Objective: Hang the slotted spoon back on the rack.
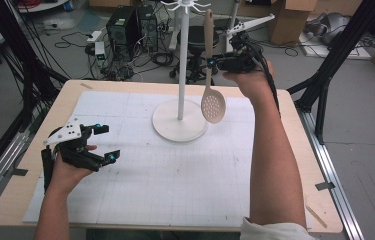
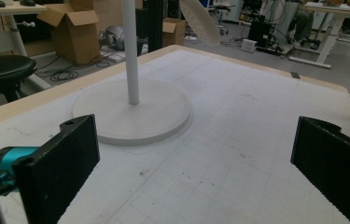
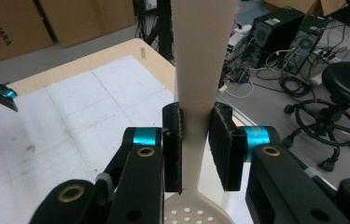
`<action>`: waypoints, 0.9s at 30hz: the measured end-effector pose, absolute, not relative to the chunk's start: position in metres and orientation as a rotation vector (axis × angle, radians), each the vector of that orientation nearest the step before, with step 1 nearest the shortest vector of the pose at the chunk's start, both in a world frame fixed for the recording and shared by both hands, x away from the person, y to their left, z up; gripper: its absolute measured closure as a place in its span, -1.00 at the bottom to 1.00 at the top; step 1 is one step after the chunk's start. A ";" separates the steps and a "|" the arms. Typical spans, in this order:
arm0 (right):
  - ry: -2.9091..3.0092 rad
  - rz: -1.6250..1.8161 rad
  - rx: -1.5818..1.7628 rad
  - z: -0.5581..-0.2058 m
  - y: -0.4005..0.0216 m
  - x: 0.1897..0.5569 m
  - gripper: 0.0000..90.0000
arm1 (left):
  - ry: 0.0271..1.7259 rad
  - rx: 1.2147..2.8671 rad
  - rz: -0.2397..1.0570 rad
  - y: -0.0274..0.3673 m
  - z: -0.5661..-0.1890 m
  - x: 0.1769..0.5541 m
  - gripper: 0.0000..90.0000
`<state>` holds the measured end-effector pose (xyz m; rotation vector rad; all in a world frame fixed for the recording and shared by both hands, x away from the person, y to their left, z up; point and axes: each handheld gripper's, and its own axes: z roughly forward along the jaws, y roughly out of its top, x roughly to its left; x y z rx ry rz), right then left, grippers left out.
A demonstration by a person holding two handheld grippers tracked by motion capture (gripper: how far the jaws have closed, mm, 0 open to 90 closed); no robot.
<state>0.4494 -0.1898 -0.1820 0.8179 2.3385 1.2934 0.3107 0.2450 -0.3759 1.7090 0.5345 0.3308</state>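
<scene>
Right tongs (image 3: pixel 195 140) clamped on slotted spoon (image 1: pixel 213 102) handle beside stand (image 1: pixel 180 122); left tongs (image 1: pixel 106 143) wide open, empty.

Table (image 1: pixel 295 150), gridded mat (image 1: pixel 175 175), stand (image 1: pixel 180 120)

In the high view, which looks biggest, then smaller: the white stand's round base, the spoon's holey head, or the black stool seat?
1. Round base
2. Stool seat, though it sits farther away
3. Spoon's holey head
</scene>
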 end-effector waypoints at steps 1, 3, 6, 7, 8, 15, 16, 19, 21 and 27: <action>2.336 1.298 0.826 -0.182 -0.190 0.450 0.68 | 0.534 1.709 0.331 0.245 -0.376 0.311 -0.96; 2.337 1.305 0.831 -0.181 -0.190 0.452 0.68 | 0.535 1.707 0.330 0.245 -0.376 0.311 -0.96; 2.342 1.313 0.828 -0.180 -0.190 0.455 0.68 | 0.538 1.703 0.330 0.246 -0.376 0.311 -0.96; 2.342 1.314 0.829 -0.180 -0.189 0.456 0.68 | 0.538 1.703 0.329 0.247 -0.376 0.311 -0.96; 2.341 1.320 0.826 -0.180 -0.189 0.457 0.68 | 0.537 1.703 0.328 0.246 -0.376 0.311 -0.96; 2.345 1.337 0.820 -0.180 -0.184 0.459 0.68 | 0.539 1.701 0.330 0.247 -0.376 0.311 -0.96; 2.349 1.332 0.820 -0.180 -0.183 0.459 0.68 | 0.541 1.701 0.328 0.247 -0.376 0.311 -0.96; 2.361 1.310 0.813 -0.179 -0.179 0.460 0.68 | 0.539 1.701 0.331 0.247 -0.376 0.311 -0.96; 2.361 1.309 0.805 -0.178 -0.177 0.460 0.68 | 0.536 1.702 0.329 0.248 -0.375 0.311 -0.96; 2.372 1.289 0.791 -0.176 -0.170 0.461 0.68 | 0.537 1.700 0.330 0.248 -0.375 0.311 -0.96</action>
